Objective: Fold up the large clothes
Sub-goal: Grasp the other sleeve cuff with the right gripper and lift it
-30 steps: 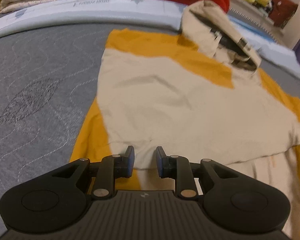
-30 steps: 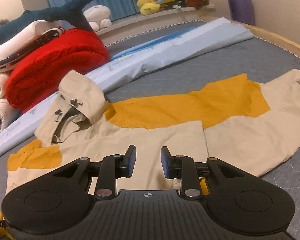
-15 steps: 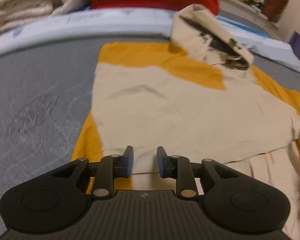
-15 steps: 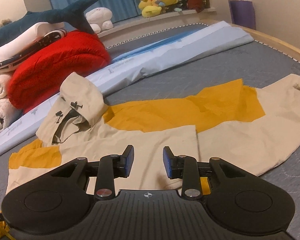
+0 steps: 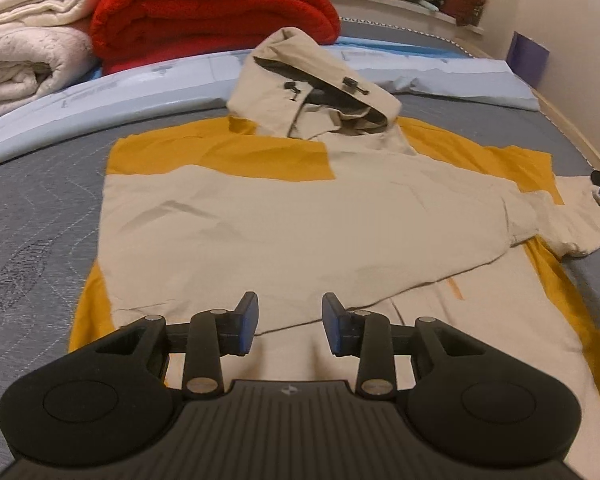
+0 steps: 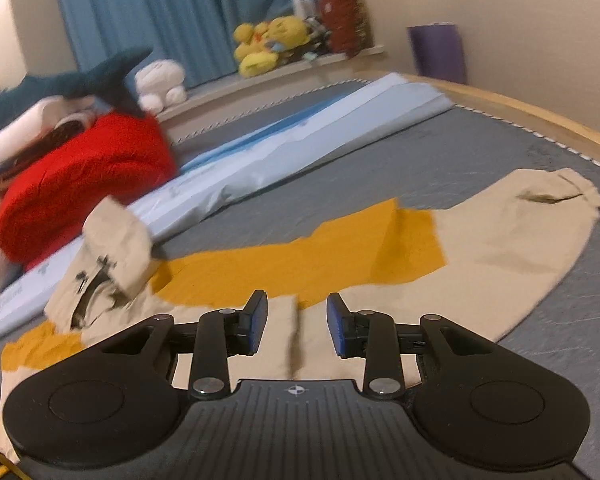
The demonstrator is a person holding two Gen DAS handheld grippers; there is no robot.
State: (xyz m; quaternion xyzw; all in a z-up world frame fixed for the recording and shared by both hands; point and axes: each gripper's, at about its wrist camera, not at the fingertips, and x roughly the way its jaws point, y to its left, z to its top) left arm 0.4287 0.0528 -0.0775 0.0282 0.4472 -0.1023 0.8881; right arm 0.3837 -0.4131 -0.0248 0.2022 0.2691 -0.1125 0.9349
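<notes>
We see a beige-and-mustard hooded jacket (image 5: 300, 216) spread flat on the grey mattress (image 5: 32, 216), one sleeve folded across; both hand-held grippers, left (image 5: 288, 326) and right (image 6: 297, 326), hover above it, jaws apart and empty.

The jacket (image 5: 284, 216) is thin, matt woven cloth in beige and mustard, lightly creased. It lies on a bed (image 5: 32, 216) of grey quilted fabric with stitched wavy lines. The red blanket (image 5: 204, 8) looks thick and fleecy, the cream towels (image 5: 24, 40) nubby. Both grippers, left (image 5: 288, 324) and right (image 6: 297, 323), are matt black plastic with ribbed tops, metal pins, and blue rubbery pads on the jaws.
</notes>
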